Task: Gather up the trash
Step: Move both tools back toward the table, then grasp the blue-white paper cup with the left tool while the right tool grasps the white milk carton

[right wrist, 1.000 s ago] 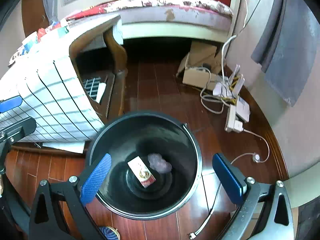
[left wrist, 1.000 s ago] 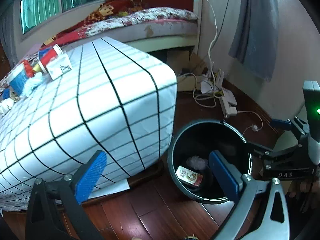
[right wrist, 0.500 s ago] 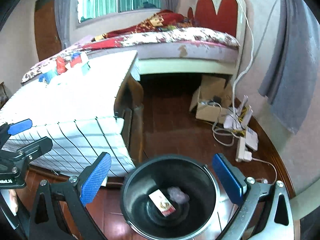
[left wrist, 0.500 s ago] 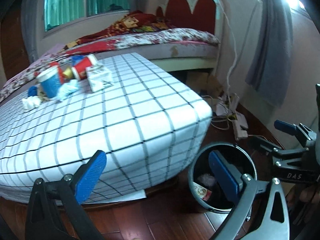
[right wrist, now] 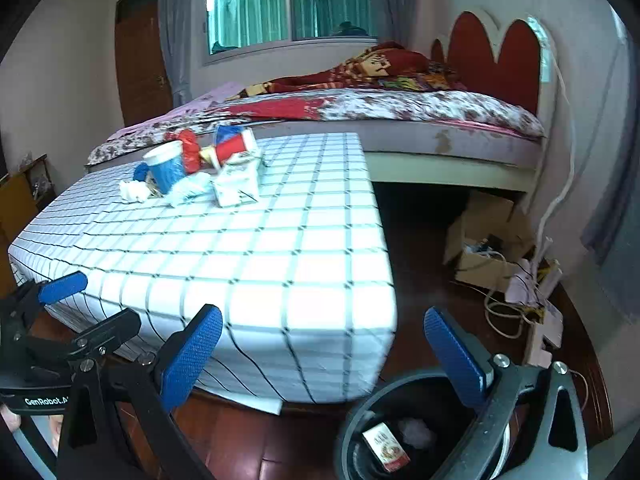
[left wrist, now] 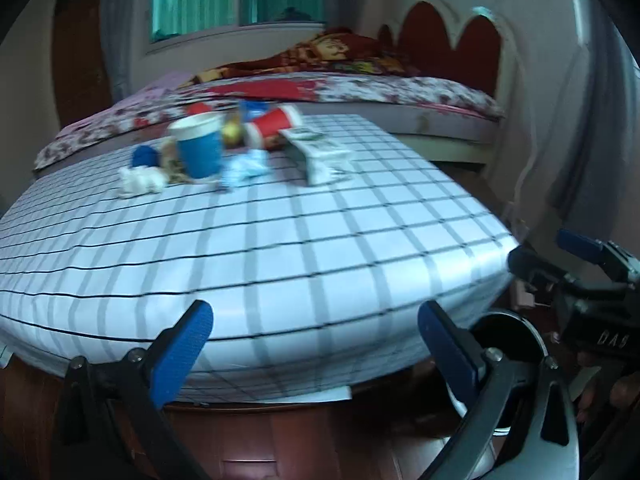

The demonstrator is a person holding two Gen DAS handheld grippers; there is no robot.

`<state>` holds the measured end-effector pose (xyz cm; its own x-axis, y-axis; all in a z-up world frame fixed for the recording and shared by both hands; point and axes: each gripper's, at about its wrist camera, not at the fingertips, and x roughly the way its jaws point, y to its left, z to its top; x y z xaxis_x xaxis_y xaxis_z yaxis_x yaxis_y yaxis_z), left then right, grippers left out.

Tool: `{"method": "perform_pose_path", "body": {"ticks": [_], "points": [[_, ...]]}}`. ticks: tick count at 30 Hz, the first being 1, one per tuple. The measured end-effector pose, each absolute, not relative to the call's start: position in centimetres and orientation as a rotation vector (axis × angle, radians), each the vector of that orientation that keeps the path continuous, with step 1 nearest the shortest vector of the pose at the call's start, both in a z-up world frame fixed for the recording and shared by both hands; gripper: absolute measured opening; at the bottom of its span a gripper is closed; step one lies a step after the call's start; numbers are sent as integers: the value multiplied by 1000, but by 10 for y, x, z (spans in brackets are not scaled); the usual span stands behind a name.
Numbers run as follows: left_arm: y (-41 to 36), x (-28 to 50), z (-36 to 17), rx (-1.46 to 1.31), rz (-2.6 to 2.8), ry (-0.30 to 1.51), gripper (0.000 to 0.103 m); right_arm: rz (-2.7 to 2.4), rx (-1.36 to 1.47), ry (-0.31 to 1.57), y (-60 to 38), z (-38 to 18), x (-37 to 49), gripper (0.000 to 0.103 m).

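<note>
1. I am looking across a bedroom with a dark red wooden floor (right wrist: 288, 440), a bed with a floral cover (right wrist: 400, 108) under a window, and a red scalloped headboard (right wrist: 496, 60).
2. In front of the bed stands a low table under a white cloth with a black grid (right wrist: 256, 248).
3. The trash sits in a cluster at the far end of that table: an upright blue paper cup (left wrist: 200, 146), a red paper cup (left wrist: 276, 122) lying on its side behind it, and a white carton (right wrist: 238, 182) lying just to the right.
4. A crumpled white tissue (left wrist: 140, 180) lies left of the blue cup, and a crumpled pale blue wrapper (left wrist: 246, 168) lies between the cup and the carton.
5. The left-wrist picture is blurred, so I cannot name the small items behind the cups.
6. A black trash bin (right wrist: 360, 420) stands on the floor at the table's near right corner; in it I see a small red-and-white box (right wrist: 386, 446) and a wad of tissue (right wrist: 416, 432).
7. My left gripper (left wrist: 312, 344) is spread wide and empty, aimed over the table's near edge.
8. My right gripper (right wrist: 324, 348) is also spread wide and empty, above the bin.
9. A cardboard box (right wrist: 480, 240) and a tangle of cables (right wrist: 520, 300) lie by the right wall.
</note>
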<state>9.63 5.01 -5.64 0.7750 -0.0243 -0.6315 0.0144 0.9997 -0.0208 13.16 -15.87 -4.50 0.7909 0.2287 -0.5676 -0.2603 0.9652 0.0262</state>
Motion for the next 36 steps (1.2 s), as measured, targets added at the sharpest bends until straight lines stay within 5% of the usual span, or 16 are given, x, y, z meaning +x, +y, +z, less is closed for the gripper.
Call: {"method": "perform_pose_path", "body": {"ticks": [12, 19, 26, 29, 36], "points": [[154, 152, -37, -87, 161, 664, 101, 397, -126, 644, -64, -20, 230, 102], [168, 206, -39, -124, 131, 675, 89, 397, -168, 697, -34, -37, 289, 101], [169, 259, -36, -122, 127, 667, 83, 419, -179, 773, -15, -59, 330, 87], [168, 275, -34, -113, 124, 651, 83, 429, -161, 800, -15, -61, 341, 63], [165, 311, -40, -82, 125, 685, 80, 416, -149, 823, -20, -60, 364, 58]]}}
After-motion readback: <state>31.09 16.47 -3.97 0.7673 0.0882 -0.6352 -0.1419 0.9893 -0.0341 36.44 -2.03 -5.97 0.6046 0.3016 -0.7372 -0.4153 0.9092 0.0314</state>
